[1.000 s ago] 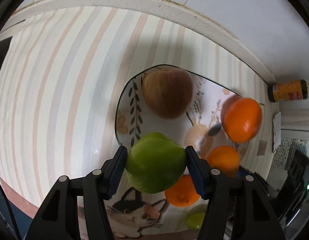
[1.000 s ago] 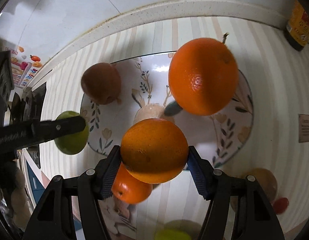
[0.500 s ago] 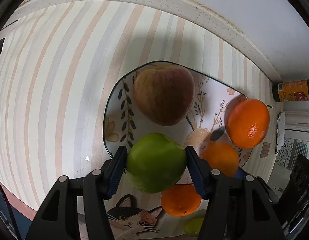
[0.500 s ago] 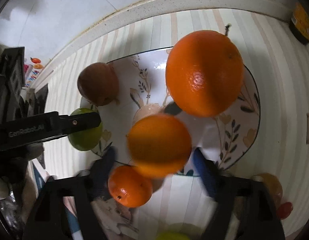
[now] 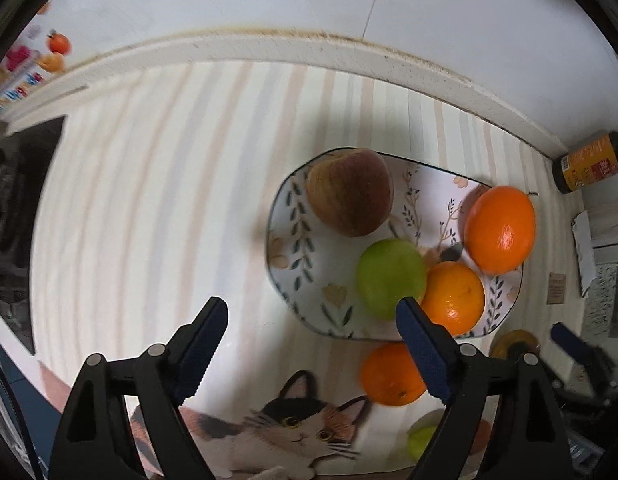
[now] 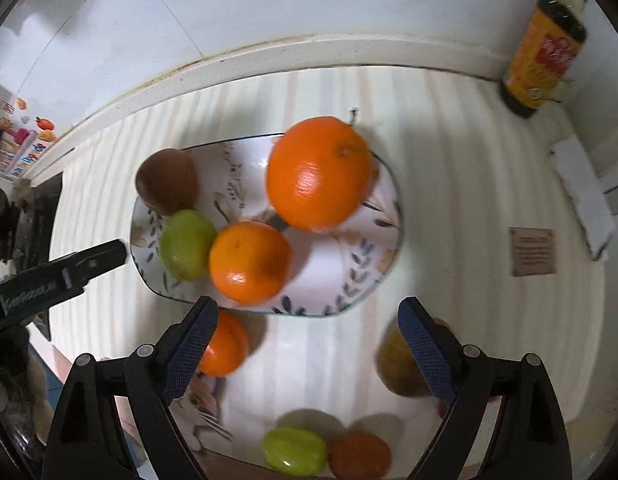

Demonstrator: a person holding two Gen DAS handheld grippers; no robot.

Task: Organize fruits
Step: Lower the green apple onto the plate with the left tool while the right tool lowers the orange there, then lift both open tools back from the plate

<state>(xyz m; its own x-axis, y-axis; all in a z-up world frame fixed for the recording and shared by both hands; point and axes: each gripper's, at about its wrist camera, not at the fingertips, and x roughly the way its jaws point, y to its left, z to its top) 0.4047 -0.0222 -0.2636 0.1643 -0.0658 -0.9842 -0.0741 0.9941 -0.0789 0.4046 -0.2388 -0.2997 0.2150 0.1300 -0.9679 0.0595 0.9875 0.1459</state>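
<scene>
A floral plate [image 5: 297,232] [image 6: 373,252] on the striped cloth holds a brownish-red apple [image 5: 349,192] [image 6: 167,180], a green apple [image 5: 389,276] [image 6: 187,244], a small orange [image 5: 453,298] [image 6: 249,262] and a large orange [image 5: 501,228] [image 6: 319,172]. My left gripper [image 5: 313,340] is open and empty, above the cloth left of the plate. My right gripper [image 6: 309,340] is open and empty, in front of the plate. Another orange [image 5: 393,374] [image 6: 225,344] lies on the cloth near the plate's front edge.
A yellow-labelled bottle [image 5: 589,162] [image 6: 541,56] stands at the back right by the wall. More fruit lies near me: a yellowish one [image 6: 401,360], a green one [image 6: 295,456] and an orange-red one [image 6: 361,458]. A dark stove [image 5: 25,208] is at the left.
Both grippers opened and pulled back. The green apple left my left gripper and the small orange left my right gripper; both now rest on the plate.
</scene>
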